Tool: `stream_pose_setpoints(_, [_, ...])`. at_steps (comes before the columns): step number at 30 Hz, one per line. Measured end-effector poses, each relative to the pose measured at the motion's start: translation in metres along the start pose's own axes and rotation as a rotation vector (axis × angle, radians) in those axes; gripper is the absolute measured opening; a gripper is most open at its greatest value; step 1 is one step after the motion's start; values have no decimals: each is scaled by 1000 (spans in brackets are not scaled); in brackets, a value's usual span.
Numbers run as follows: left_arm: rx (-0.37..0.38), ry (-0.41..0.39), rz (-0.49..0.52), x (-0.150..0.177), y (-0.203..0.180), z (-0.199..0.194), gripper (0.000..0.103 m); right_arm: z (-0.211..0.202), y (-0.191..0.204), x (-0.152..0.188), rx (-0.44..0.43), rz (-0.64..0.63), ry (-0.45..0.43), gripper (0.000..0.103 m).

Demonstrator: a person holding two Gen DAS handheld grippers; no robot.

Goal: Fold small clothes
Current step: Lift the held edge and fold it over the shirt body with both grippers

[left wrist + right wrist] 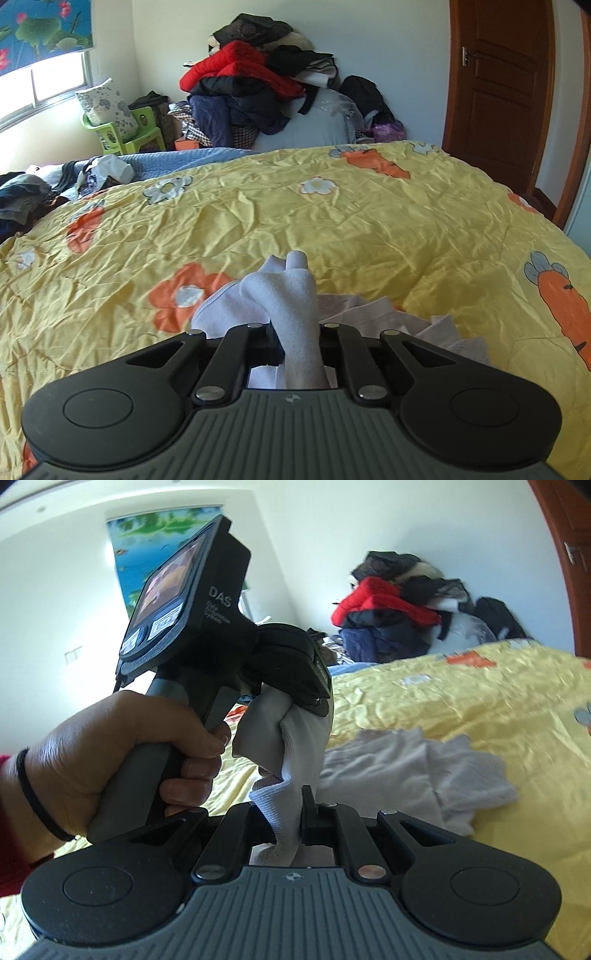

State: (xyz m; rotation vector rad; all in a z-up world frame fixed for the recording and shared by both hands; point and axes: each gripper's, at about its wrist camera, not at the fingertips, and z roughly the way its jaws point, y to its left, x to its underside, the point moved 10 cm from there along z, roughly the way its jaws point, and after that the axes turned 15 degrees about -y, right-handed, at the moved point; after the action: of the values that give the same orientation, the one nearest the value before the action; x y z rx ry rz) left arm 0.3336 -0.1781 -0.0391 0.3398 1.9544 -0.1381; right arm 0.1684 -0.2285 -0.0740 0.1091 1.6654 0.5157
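Both of my grippers are clamped on one small white knitted sock (295, 295), held up above the bed's yellow quilt with orange carrots and flowers (369, 229). My left gripper (314, 698) pinches its upper end; my right gripper (295, 827) grips the lower ribbed part. Just beside it, pale crumpled small clothes (424, 775) lie on the quilt.
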Motion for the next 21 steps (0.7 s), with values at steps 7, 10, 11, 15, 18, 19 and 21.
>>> stream_pose_setpoints(7, [32, 47, 19, 9, -29, 15, 10, -2, -31, 5, 34, 114, 14, 10])
stream_pose_setpoints(10, [35, 72, -6, 13, -34, 22, 10, -2, -40, 9, 39, 153, 25, 10])
stream_pose_setpoints(11, [38, 80, -11, 14, -35, 23, 10, -2, -42, 11, 39, 165, 28, 11])
stream_pose_setpoints(15, [52, 107, -24, 15, -42, 28, 13, -3, -50, 16, 44, 217, 41, 11])
stream_pose_setpoints(18, [61, 111, -59, 12, -42, 30, 38, -1, -56, 19, 48, 270, 59, 12])
stream_pose_setpoints(19, [58, 103, -76, 9, -41, 30, 61, 0, -59, 20, 48, 288, 64, 13])
stream_pose_setpoints(21, [51, 68, -98, 1, -38, 29, 81, -2, -62, 22, 51, 320, 74, 16])
